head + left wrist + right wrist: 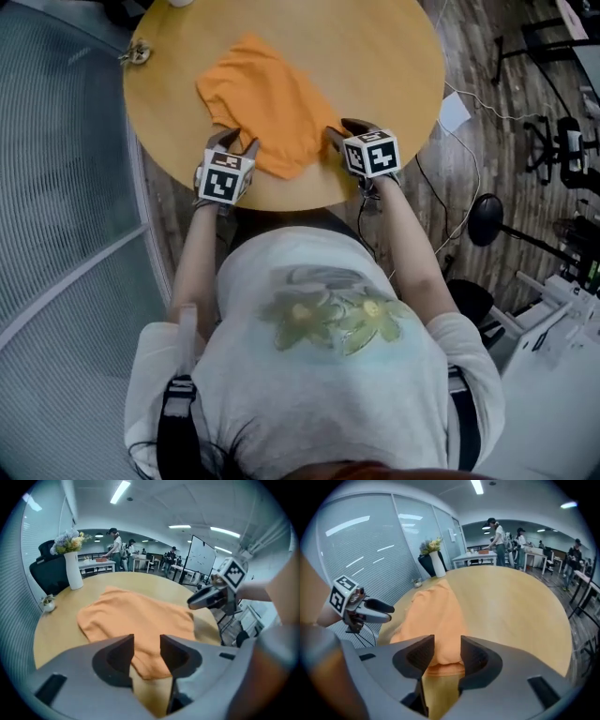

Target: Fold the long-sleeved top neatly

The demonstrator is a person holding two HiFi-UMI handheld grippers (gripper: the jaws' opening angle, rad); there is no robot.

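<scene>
Orange long-sleeved top (262, 103) on a honey-yellow, wood-grained table (394, 66); left gripper (234, 145) and right gripper (339, 133) grey, patterned with black-and-white squares; vase (72, 571) white.

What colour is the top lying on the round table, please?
The top is plain orange, with no pattern; the head view shows it best.

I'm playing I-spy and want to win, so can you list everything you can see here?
top: one, orange, folded, on the table's near half
table: one, round, light wood, in front of the person
vase: one, white, holding flowers, at the table's far edge
trinket: one, too small to tell, at the table's edge near the vase
paper sheet: one, white, on the floor beside the table
left gripper: one, grey, fingers apart, at the top's near edge
right gripper: one, grey, fingers apart, at the top's near edge
</scene>
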